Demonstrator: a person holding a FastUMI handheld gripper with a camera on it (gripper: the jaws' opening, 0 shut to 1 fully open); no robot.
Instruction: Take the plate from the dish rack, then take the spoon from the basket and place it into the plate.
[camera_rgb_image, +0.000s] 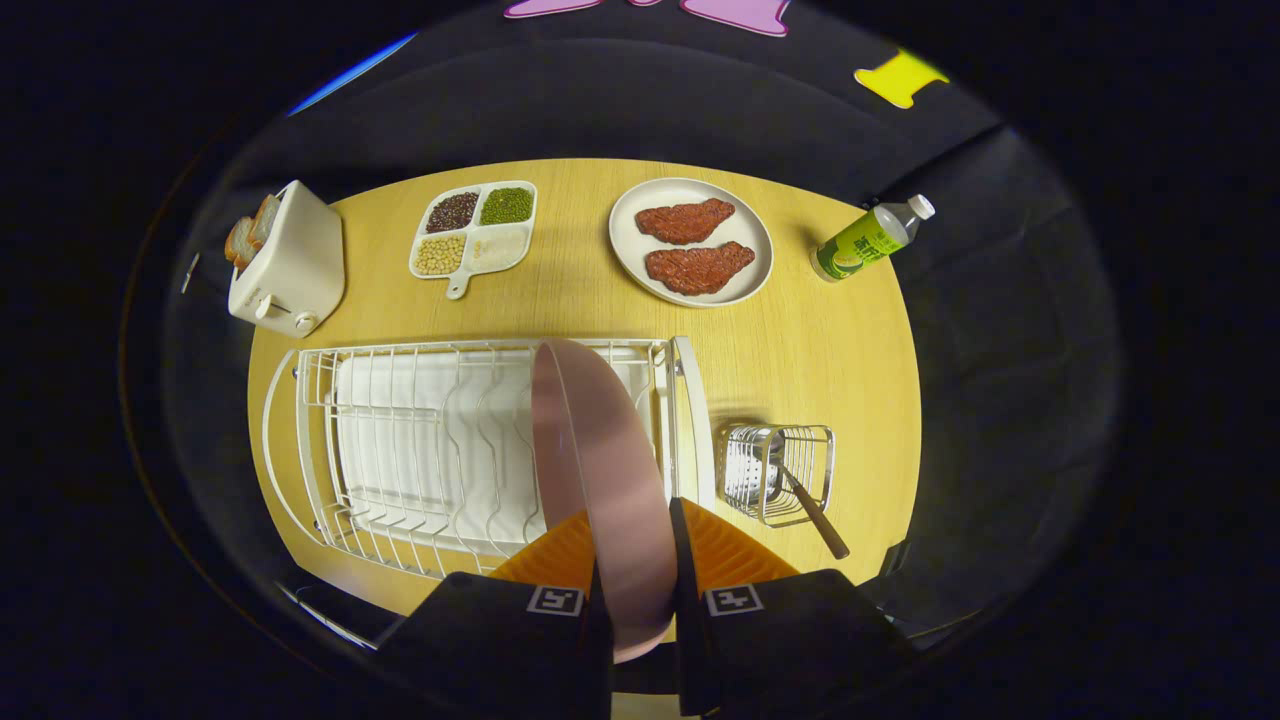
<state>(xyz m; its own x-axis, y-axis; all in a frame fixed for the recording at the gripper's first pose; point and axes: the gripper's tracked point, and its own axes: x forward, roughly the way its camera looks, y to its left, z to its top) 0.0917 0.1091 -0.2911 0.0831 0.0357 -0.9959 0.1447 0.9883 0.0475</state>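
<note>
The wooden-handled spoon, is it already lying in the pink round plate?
No. The wooden-handled spoon stands in the wire basket beside the white dish rack, while the gripper fingers clamp the pink round plate.

Hand-held gripper (632, 560) clamped on pink plate (610, 470)

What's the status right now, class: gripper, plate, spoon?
Hand-held gripper shut on pink plate, plate on edge over dish rack. Spoon in basket, untouched. Nothing in the way.
</note>
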